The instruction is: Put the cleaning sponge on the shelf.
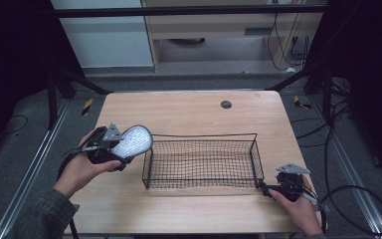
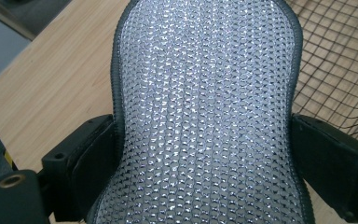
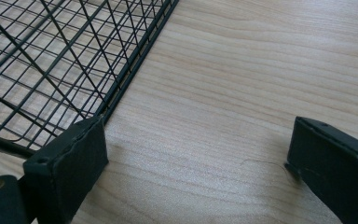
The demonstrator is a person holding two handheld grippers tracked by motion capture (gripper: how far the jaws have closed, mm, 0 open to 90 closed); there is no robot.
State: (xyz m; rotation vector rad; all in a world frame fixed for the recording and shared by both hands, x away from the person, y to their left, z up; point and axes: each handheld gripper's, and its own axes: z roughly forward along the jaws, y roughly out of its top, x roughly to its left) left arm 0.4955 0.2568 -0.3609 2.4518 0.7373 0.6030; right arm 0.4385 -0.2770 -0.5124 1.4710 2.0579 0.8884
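Silver mesh pad (image 1: 133,141) clamped in left tool (image 1: 110,145) above wire basket's (image 1: 202,135) left end; right tool (image 3: 196,161) held wide at basket's near-right corner on bench (image 1: 189,108)

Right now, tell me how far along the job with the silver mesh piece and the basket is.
Done: the left tool has the silver mesh piece gripped and lifted off the table. In hand: it hangs at the wire basket's left end. Left: nothing lies in the basket yet; the right tool rests open beside its corner.

Silvery scale-patterned pad (image 2: 205,121), black wire-mesh basket (image 1: 252,135), pale wood-grain table (image 1: 189,107)
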